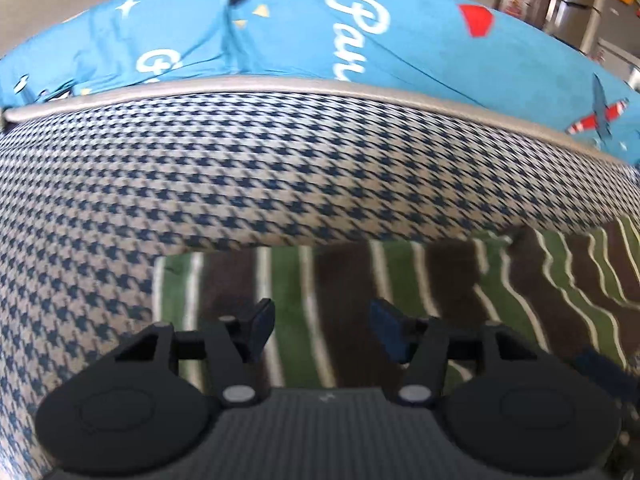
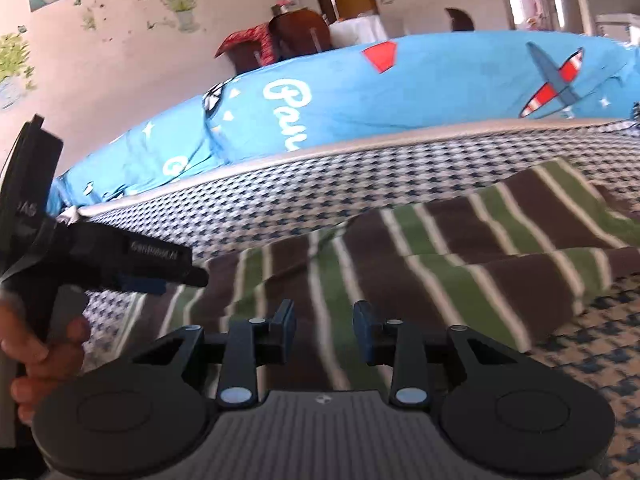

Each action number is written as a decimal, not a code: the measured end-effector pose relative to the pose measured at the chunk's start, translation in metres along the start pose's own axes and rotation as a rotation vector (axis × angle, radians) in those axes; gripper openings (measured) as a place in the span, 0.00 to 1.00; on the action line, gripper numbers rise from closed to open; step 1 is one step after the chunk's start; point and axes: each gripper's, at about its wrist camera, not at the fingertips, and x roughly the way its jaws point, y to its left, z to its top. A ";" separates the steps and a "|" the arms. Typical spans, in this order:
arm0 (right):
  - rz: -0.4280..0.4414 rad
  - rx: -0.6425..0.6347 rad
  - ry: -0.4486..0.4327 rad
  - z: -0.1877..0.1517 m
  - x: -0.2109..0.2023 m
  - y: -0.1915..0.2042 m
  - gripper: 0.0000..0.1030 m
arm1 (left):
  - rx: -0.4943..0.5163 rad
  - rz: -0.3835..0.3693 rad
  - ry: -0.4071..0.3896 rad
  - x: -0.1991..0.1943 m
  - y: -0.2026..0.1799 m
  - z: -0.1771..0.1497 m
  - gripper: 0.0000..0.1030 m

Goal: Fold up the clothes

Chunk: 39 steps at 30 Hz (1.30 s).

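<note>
A green and brown striped garment with thin white lines (image 1: 400, 288) lies on a houndstooth-patterned surface (image 1: 240, 168). My left gripper (image 1: 322, 330) is open just above the garment's near left part, nothing between its fingers. In the right wrist view the same garment (image 2: 420, 256) lies rumpled, with a fold ridge running to the right. My right gripper (image 2: 325, 330) is open and empty over the garment's near edge. The left gripper (image 2: 160, 272) also shows there from the side, held by a hand at the garment's left edge.
A blue quilt with white lettering and plane prints (image 1: 320, 32) lies behind the houndstooth surface past a grey piped edge (image 1: 280, 86). In the right wrist view, a wall with stickers (image 2: 140, 8), a doorway and dark furniture (image 2: 296, 36) stand behind the quilt (image 2: 400, 88).
</note>
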 end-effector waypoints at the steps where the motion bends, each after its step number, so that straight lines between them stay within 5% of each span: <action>1: -0.013 -0.002 -0.011 0.001 -0.002 -0.004 0.31 | 0.010 -0.008 0.001 0.001 -0.004 -0.001 0.53; 10: -0.181 0.076 -0.023 0.000 0.004 -0.051 0.30 | 0.112 -0.048 0.022 0.009 -0.042 -0.016 0.56; 12: -0.200 0.135 -0.008 -0.003 0.005 -0.063 0.21 | 0.129 -0.052 0.026 0.010 -0.048 -0.020 0.59; 22: -0.268 0.180 -0.022 -0.004 -0.004 -0.074 0.09 | 0.200 -0.058 0.017 0.010 -0.061 -0.036 0.68; 39: -0.419 0.315 -0.021 0.011 -0.035 -0.128 0.17 | 0.188 -0.103 0.022 -0.015 -0.055 -0.062 0.70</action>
